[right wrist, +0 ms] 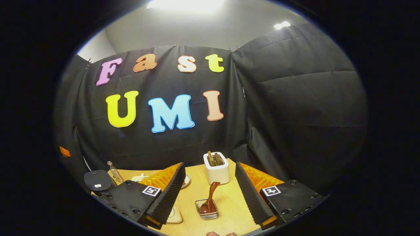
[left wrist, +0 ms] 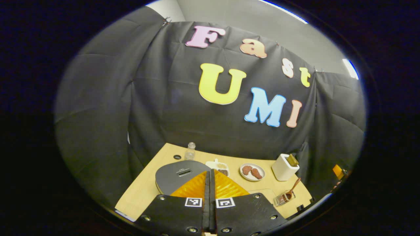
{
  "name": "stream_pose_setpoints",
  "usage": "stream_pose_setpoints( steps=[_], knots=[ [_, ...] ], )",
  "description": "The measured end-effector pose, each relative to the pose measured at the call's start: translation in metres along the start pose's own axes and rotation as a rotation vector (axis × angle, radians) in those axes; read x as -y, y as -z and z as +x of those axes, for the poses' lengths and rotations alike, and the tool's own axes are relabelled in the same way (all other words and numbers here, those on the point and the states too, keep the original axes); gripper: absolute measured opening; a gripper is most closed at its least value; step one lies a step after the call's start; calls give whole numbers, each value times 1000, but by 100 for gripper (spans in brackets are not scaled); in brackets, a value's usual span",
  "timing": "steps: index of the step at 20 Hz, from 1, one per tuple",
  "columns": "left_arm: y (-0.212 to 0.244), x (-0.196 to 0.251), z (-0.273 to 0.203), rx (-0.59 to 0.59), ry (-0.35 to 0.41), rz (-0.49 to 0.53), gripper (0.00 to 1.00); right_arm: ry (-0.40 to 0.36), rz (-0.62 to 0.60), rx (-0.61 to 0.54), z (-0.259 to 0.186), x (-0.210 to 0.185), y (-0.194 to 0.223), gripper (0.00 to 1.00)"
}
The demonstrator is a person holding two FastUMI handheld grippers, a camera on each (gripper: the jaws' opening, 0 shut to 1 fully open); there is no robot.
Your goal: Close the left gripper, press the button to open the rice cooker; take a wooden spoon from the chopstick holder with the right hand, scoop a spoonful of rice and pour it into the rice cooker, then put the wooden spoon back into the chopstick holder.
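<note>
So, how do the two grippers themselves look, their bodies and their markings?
The left gripper has two flat black plates fixed with round silver screws, each bearing a small square black-and-white marker near the inner edge. The right gripper has the same black plates, screws and one marker per side; the inner faces of its fingers are ribbed. No cables are visible on either.

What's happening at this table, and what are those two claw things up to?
A person holds a claw tool in each hand over a wooden table. The left claw is shut and hovers above the rice cooker, whose lid is down. The right claw is open and faces the wooden spoon, which stands in a small wire holder. Neither claw holds anything. A white toaster and a plate of food sit further back.
</note>
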State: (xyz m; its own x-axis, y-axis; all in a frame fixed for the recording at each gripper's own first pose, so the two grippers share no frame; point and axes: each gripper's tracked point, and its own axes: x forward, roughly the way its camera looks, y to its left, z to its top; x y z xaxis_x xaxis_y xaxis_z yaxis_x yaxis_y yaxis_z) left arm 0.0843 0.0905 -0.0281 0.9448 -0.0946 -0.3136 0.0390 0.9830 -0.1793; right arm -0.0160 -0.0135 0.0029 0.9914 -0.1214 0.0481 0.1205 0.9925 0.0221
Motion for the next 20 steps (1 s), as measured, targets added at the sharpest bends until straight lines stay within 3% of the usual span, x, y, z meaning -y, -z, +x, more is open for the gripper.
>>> stream_pose_setpoints(
  steps=[4,10,20],
  knots=[
    [39,11,44,-166,61,-24,1,38,-10,-7,-11,13,5,96],
    [110,22,92,-354,90,-18,1,69,-13,-39,-18,23,14,96],
    [161,28,114,-455,100,-54,1,68,-27,-79,-20,26,25,96]
  ],
)
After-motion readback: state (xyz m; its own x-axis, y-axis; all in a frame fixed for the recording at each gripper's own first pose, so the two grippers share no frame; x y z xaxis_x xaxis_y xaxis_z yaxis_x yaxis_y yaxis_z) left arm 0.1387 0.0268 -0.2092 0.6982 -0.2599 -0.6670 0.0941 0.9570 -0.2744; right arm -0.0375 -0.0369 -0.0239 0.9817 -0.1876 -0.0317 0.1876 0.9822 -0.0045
